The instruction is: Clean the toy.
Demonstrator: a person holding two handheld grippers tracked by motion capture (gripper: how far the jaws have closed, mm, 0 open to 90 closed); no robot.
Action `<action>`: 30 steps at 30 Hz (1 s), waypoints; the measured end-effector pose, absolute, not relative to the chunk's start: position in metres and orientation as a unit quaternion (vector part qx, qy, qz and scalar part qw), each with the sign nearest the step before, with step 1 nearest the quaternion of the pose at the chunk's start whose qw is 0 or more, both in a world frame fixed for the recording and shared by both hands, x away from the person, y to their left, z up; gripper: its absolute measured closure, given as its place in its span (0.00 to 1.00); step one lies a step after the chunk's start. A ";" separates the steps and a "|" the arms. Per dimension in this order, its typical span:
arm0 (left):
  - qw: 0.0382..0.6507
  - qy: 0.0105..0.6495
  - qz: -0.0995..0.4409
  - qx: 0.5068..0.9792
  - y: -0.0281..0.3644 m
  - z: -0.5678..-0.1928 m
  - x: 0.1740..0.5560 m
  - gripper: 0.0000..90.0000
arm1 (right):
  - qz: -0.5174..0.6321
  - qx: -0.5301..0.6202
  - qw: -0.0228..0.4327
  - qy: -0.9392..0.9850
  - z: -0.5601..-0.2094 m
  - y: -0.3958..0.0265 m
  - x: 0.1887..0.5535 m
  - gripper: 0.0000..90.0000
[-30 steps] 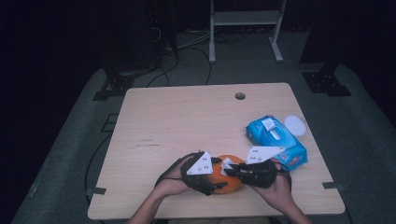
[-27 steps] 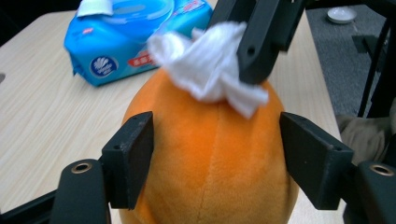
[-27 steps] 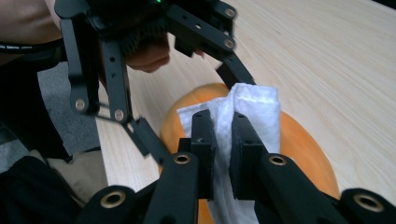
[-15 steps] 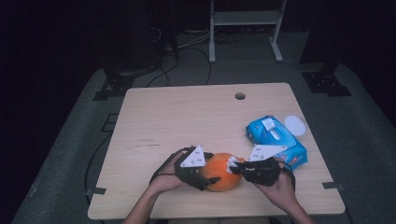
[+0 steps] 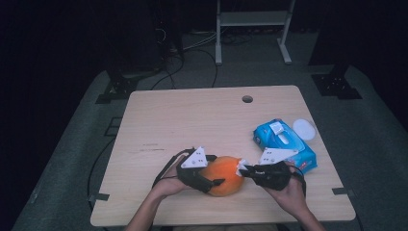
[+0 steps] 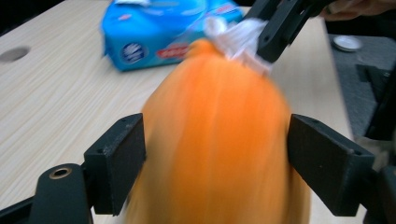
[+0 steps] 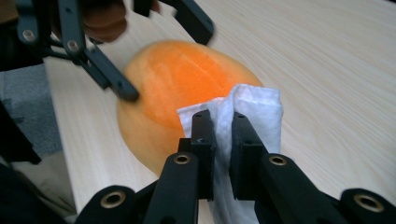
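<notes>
An orange fruit (image 5: 223, 175) lies near the table's front edge, blurred in the left gripper view (image 6: 215, 140). My left gripper (image 5: 219, 172) reaches in from the left and its two pads (image 6: 119, 163) touch the fruit's sides. Its jaws have just been opening wider, with the fruit still between them. My right gripper (image 5: 243, 169) comes from the right, shut on a folded white wipe (image 7: 254, 109). The wipe (image 6: 233, 35) rests against the fruit's right end (image 7: 187, 79).
A blue pack of wipes (image 5: 284, 144) lies at the right, just behind my right hand. A small white lid (image 5: 304, 129) sits beside it near the table's right edge. A cable hole (image 5: 247, 99) is at the back of the wooden table (image 5: 192, 120).
My left gripper has slid back to the left along the fruit, leaving more of it uncovered. The right gripper and its wipe stay at the fruit's right end.
</notes>
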State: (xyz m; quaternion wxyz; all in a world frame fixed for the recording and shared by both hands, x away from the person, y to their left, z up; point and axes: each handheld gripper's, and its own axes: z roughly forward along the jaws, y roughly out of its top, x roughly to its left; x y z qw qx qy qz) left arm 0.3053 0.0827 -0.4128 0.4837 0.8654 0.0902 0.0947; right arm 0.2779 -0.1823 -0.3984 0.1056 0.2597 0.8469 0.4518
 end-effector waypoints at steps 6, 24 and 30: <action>0.473 0.088 0.098 0.871 0.088 -0.416 0.308 0.34 | 0.461 0.239 0.099 0.849 -0.396 -0.174 0.272 0.90; 0.484 0.127 0.086 0.862 0.094 -0.420 0.314 0.36 | 0.443 0.247 0.101 0.856 -0.405 -0.173 0.278 0.90; 0.486 0.124 0.082 0.861 0.090 -0.422 0.313 0.35 | 0.458 0.253 0.090 0.847 -0.404 -0.177 0.276 0.90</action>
